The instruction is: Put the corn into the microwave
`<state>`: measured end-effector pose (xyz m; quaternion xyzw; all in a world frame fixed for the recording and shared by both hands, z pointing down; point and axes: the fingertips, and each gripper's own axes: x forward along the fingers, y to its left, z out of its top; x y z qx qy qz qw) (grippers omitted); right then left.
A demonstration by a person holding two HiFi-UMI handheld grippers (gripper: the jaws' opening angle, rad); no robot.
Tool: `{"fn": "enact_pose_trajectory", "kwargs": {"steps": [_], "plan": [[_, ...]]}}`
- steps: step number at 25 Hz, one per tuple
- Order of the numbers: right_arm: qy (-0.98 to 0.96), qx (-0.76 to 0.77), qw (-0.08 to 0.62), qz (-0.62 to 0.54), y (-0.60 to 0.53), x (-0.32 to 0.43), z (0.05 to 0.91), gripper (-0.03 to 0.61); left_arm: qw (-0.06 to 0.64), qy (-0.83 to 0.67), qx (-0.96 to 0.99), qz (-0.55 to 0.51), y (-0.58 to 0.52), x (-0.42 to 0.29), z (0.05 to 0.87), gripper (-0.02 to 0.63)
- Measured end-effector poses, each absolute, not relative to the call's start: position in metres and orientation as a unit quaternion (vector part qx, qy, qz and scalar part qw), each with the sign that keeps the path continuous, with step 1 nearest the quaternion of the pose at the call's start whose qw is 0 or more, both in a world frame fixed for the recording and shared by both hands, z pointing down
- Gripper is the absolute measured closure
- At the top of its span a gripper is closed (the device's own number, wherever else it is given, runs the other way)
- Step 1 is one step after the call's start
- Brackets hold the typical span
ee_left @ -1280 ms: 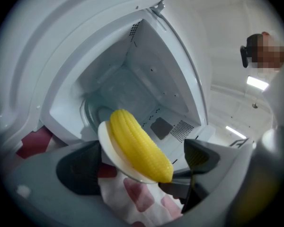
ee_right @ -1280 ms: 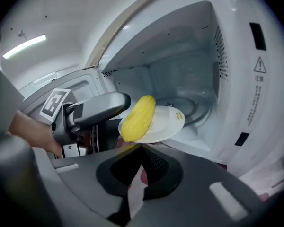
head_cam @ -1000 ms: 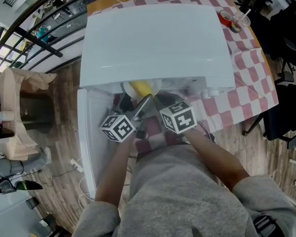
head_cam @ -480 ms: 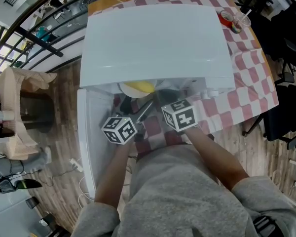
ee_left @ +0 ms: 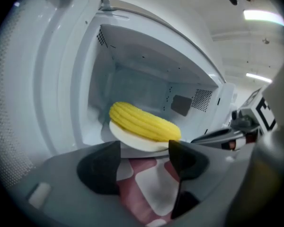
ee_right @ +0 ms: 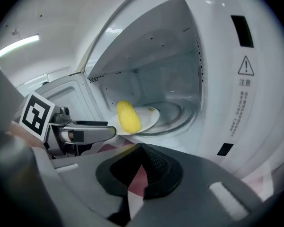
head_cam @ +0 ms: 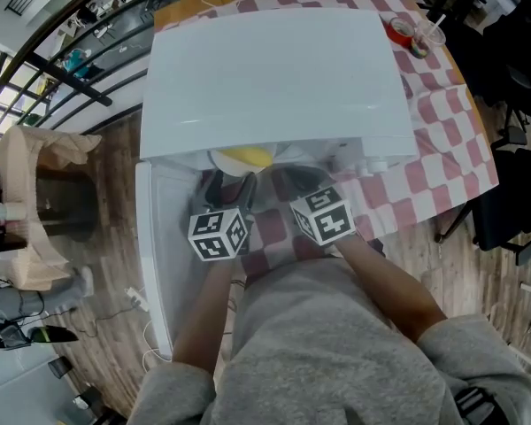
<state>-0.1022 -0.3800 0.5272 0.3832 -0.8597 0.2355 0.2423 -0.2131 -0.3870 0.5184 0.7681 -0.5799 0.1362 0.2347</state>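
The microwave (ee_right: 258, 126) wall has a warning triangle (ee_right: 245, 65) with "注意" under it; the smaller print is too tiny to read.

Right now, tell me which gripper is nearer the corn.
Left. The left gripper sits just short of the corn on its plate, its jaws empty and just closed partway. The right gripper, shut, hangs farther back on the corn's right.

Plate (ee_left: 132, 140) at open microwave (head_cam: 274, 78) mouth

Wood-plank floor (head_cam: 111, 184), checked tablecloth (head_cam: 451, 149), ceiling striplights (ee_left: 262, 15).
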Motion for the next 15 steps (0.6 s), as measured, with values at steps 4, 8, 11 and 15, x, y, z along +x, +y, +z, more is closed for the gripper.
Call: {"fn": "enact_pose_trajectory", "kwargs": {"steps": [4,8,11,15], "plan": [[-0.862,0.382,0.25,0.22,-0.376,-0.099,0.525,0.58,0.24,-0.585,0.763,0.134,-0.396,-0.21,0.518,0.327],[-0.862,0.384,0.256,0.208,-0.372,-0.093,0.525,0.578,0.213,-0.597,0.759,0.152,-0.408,-0.207,0.515,0.495],[-0.862,0.388,0.255,0.202,-0.372,-0.087,0.522,0.578,0.213,-0.592,0.762,0.154,-0.417,-0.201,0.515,0.494],[-0.873,0.386,0.234,0.186,-0.367,-0.08,0.509,0.58,0.219,-0.593,0.759,0.154,-0.422,-0.195,0.516,0.495]]}}
